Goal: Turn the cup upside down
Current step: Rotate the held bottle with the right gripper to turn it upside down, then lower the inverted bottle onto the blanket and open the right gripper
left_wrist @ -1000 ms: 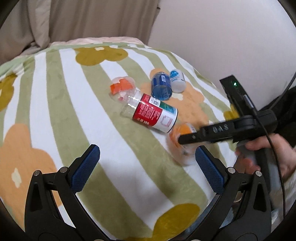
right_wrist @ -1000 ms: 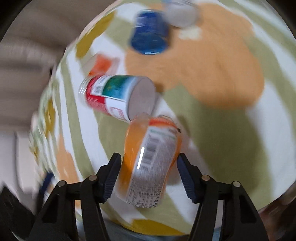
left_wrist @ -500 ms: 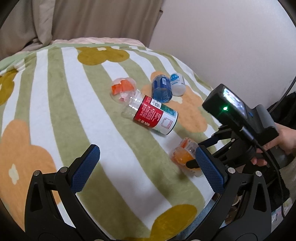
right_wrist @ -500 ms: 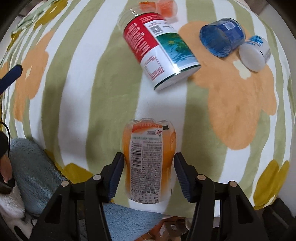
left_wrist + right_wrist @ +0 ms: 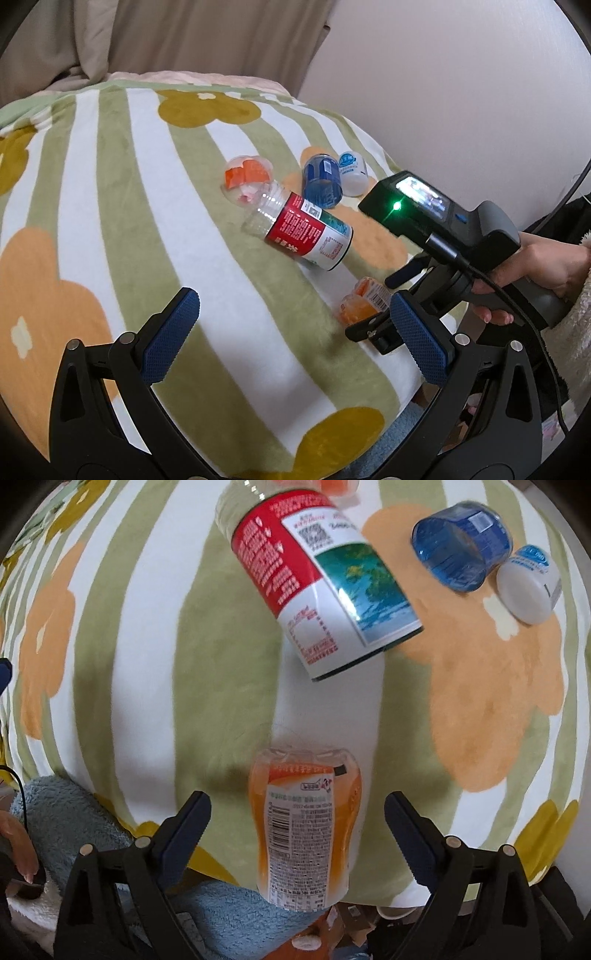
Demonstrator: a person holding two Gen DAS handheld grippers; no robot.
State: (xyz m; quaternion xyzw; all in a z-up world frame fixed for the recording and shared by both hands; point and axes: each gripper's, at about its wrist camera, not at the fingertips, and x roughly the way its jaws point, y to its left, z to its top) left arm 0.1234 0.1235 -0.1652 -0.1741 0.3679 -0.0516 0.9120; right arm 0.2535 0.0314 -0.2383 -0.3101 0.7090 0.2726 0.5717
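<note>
An orange plastic cup [image 5: 304, 830] with a barcode label stands on end on the striped blanket [image 5: 147, 664], near its front edge, its clear far end down on the fabric. My right gripper [image 5: 297, 801] points steeply down over it. Its jaws are opening, with the cup between them and a gap on each side, so neither pad touches. The left wrist view shows the same cup [image 5: 364, 302] between the right gripper's fingers [image 5: 368, 308], with a person's hand [image 5: 546, 266] on the handle. My left gripper [image 5: 291, 301] hovers open over the blanket, holding nothing.
A red-and-white labelled clear jar [image 5: 306, 232] lies on its side just beyond the cup. Behind it lie a blue cup [image 5: 322, 181], a small white cup [image 5: 352, 173] and a clear cup with orange parts [image 5: 245, 177]. A blue towel [image 5: 74, 812] hangs below the blanket's edge.
My right gripper turned from sideways to pointing down, setting the orange cup on the blanket. Its jaws then spread away from the cup. The left gripper stayed put.
</note>
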